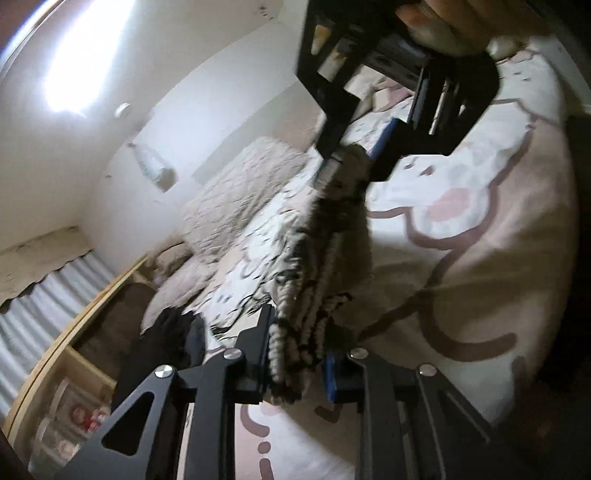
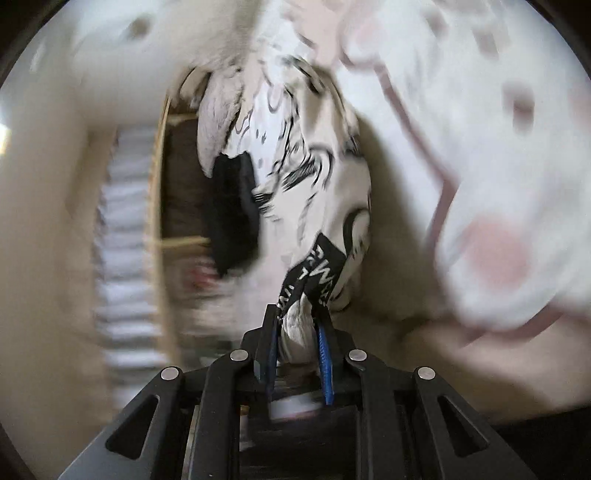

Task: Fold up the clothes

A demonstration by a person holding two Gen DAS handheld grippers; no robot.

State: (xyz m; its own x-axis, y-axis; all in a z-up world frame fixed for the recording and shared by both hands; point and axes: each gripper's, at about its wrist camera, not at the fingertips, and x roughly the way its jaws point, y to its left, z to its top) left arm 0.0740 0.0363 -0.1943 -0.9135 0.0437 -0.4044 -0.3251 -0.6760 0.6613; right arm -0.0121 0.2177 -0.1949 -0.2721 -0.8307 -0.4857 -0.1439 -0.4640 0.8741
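Note:
A cream garment with black print [image 1: 332, 258] hangs bunched in a taut strip between both grippers above the bed. At the bottom of the left wrist view my left gripper [image 1: 299, 332] is shut on its gathered near end. My right gripper [image 1: 347, 162], held by a hand [image 1: 443, 22] at the top, pinches the far end. In the blurred right wrist view the right gripper [image 2: 297, 314] is shut on a cream fold with a black lettered band, and the rest of the garment [image 2: 314, 177] trails away over the bed.
The bed carries a white and pink cartoon-print cover [image 1: 461, 221]. A dark black garment [image 1: 166, 343] lies at its left edge beside beige quilted bedding [image 1: 236, 199]. A wooden shelf unit [image 1: 74, 332] and a white wall stand to the left.

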